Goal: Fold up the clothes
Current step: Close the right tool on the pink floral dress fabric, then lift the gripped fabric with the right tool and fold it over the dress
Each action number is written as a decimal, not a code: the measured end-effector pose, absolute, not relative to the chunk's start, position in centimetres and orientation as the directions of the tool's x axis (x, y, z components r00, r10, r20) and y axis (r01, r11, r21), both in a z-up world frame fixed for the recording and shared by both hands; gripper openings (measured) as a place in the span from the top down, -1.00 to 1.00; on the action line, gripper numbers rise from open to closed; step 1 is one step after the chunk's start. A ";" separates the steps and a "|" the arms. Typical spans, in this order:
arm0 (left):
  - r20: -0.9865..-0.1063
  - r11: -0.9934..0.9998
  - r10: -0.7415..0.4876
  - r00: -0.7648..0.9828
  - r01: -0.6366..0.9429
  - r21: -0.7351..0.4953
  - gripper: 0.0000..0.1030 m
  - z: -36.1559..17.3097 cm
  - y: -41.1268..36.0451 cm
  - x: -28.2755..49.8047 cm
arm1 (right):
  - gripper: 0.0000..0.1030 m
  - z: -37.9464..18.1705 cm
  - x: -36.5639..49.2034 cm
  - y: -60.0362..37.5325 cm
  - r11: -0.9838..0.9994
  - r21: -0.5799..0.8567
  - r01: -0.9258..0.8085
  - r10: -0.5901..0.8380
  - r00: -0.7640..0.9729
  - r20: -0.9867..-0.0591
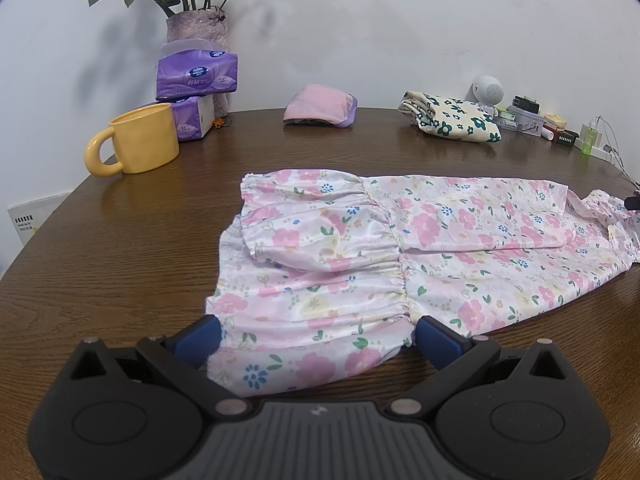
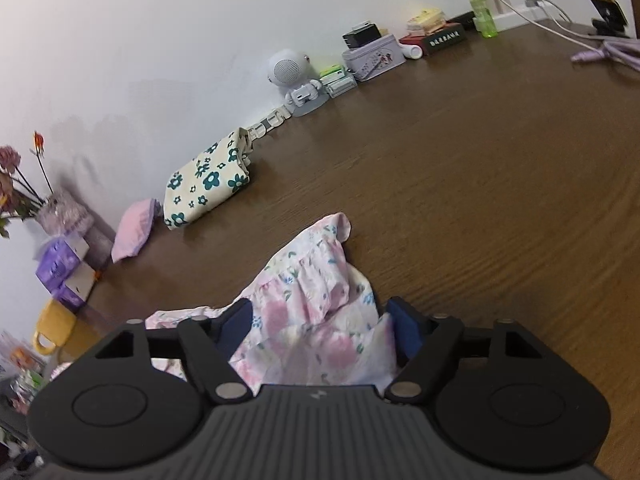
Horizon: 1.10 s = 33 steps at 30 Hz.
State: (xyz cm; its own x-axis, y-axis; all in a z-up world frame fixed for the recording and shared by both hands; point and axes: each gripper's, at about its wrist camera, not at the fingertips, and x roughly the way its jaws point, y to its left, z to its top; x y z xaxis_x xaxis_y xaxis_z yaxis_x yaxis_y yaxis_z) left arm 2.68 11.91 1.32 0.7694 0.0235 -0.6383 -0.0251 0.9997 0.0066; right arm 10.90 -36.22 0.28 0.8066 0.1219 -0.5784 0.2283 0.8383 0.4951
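Your floral dress (image 1: 400, 248) lies flat mid-table (image 1: 120, 280), bare wood all round it. Your left gripper (image 1: 318, 338) stands apart, straddling the hem; I cannot tell whether its pads press. Your right gripper (image 2: 320, 320) has bunched dress fabric between parted jaws; contact unclear. Only the left view shows the yellow mug (image 1: 136, 144) clearly. Labels unreadable.

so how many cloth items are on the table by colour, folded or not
pink floral dress, spread out: 1
cream cloth with teal flowers, folded: 1
pink and lilac cloth, folded: 1
total: 3
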 end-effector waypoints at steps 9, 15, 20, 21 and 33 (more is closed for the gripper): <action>-0.638 1.000 0.025 0.769 -0.026 0.008 -1.00 1.3 11.8 2.7 | 0.35 -0.6 11.1 -36.5 0.849 0.502 0.165 0.165 0.819 -0.549; -0.638 1.000 0.026 0.769 -0.026 0.008 -1.00 1.3 11.8 2.7 | 0.93 -1.2 10.9 -36.4 0.833 0.525 0.175 0.161 0.830 -0.533; -0.638 1.000 0.025 0.769 -0.026 0.008 -1.00 1.3 11.8 2.7 | 0.94 -0.2 10.7 -35.4 0.860 0.488 0.146 0.156 0.836 -0.525; -0.638 1.000 0.025 0.769 -0.026 0.008 -1.00 1.3 11.8 2.7 | 0.94 -0.1 10.7 -35.1 0.868 0.475 0.146 0.148 0.837 -0.527; -0.638 1.000 0.025 0.769 -0.026 0.008 -1.00 1.3 11.8 2.7 | 0.94 2.8 11.1 -32.6 0.933 0.335 0.130 0.080 0.833 -0.547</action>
